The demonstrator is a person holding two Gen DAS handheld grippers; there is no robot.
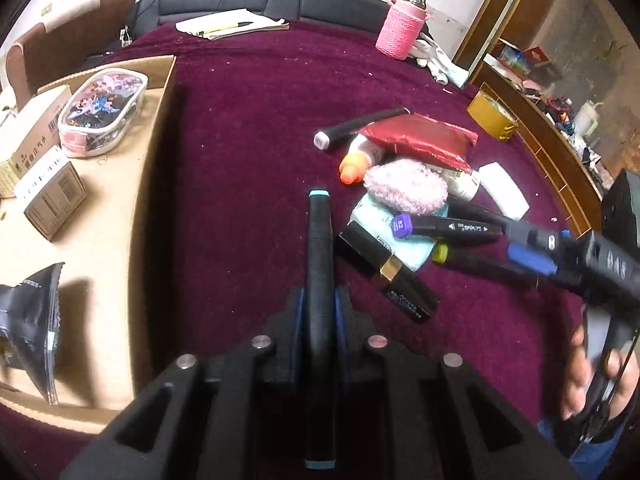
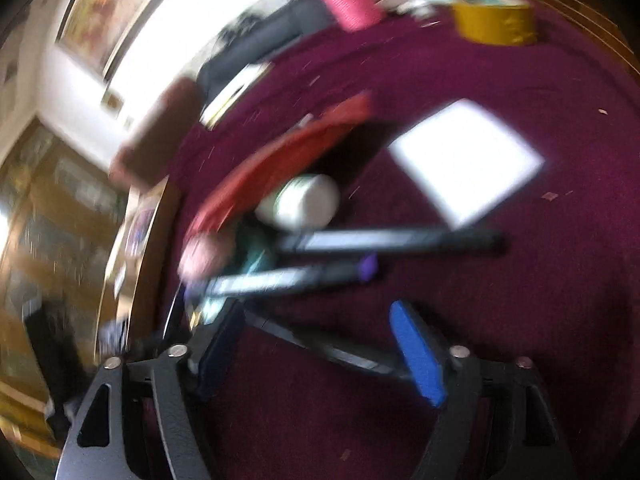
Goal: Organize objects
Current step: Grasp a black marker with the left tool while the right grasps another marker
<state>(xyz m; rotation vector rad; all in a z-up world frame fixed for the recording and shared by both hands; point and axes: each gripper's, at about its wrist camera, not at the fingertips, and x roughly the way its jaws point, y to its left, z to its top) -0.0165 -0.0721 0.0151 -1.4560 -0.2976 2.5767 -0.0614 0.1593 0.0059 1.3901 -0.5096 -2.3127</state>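
left tongs [image 1: 320, 312] clamp teal-capped marker [image 1: 319, 240] | right tongs [image 2: 320, 344] agape over pens | cardboard box [image 1: 120, 184] left view only

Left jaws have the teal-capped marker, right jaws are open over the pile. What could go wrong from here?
1. The teal-capped marker is pinched near its middle in the left gripper, with a long end sticking out; it may pivot or catch the cardboard box wall.
2. The right gripper straddles a black marker lying at a slant; closing may skew it.
3. That view is blurred, so aim is uncertain.
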